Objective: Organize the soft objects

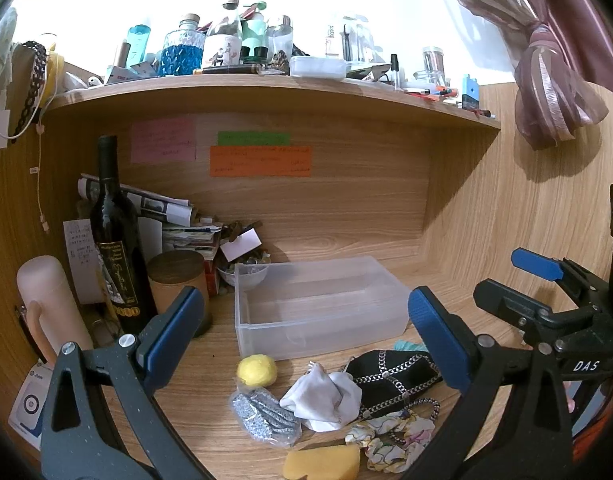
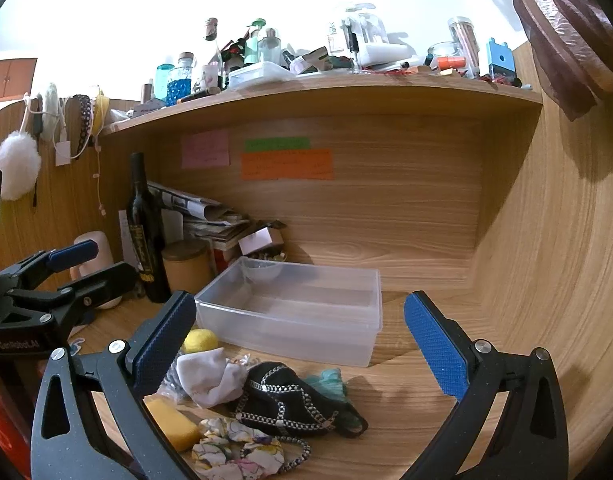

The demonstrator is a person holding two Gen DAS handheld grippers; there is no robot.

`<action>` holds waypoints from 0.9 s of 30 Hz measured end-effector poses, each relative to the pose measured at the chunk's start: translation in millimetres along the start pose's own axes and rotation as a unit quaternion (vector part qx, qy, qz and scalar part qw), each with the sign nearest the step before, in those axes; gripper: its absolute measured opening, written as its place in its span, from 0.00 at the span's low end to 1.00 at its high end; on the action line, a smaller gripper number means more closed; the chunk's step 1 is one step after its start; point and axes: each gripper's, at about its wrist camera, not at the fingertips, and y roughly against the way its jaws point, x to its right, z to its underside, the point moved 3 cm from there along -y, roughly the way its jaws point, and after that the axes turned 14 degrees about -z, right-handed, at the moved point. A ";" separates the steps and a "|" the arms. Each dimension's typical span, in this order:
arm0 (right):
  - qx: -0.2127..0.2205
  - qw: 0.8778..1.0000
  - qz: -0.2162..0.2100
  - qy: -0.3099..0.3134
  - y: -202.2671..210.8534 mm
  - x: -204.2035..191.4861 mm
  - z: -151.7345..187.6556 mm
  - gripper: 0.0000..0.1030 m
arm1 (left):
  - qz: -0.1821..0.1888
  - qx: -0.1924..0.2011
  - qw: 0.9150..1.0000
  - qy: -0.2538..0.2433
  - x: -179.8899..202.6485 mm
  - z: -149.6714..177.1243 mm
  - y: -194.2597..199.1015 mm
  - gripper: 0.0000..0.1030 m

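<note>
Step in hand: the start of sorting. Nothing soft lies in the clear bin (image 1: 318, 300) yet, and neither gripper holds anything.

The left gripper (image 1: 306, 332) stands wide, jaws empty, above the table (image 1: 210, 364). The right gripper (image 2: 302, 340) is equally wide and empty.

The soft things lie in a loose heap just below and ahead of both grippers, on the near side of the bin: a yellow ball (image 1: 257, 371), a white cloth (image 1: 326, 398), a black chained pouch (image 1: 394, 380), a floral scrunchie (image 1: 390, 440), a yellow sponge (image 1: 322, 462) and a silver bagged pad (image 1: 264, 414).

The bin sits beyond the left gripper's fingertips, open side up, its long axis running across that gripper's view.

Next move, as judged: one gripper must descend on a single item at the heap's edge, likely the ball, close on it without snagging the chain, and carry it forward over the bin's near wall.
</note>
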 end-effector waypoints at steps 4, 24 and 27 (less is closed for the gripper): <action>0.000 1.000 0.000 -0.001 -0.4 -0.9 -0.5 1.00 | 0.000 0.000 1.000 0.001 0.2 0.2 0.0 1.00; 0.001 1.000 -0.005 -0.004 -0.6 -1.6 -1.5 1.00 | 0.002 -0.001 1.000 0.002 0.4 0.5 -2.4 1.00; 0.002 1.000 -0.006 -0.005 0.4 -1.9 -1.6 1.00 | 0.002 -0.001 1.000 0.002 0.9 0.2 -2.3 1.00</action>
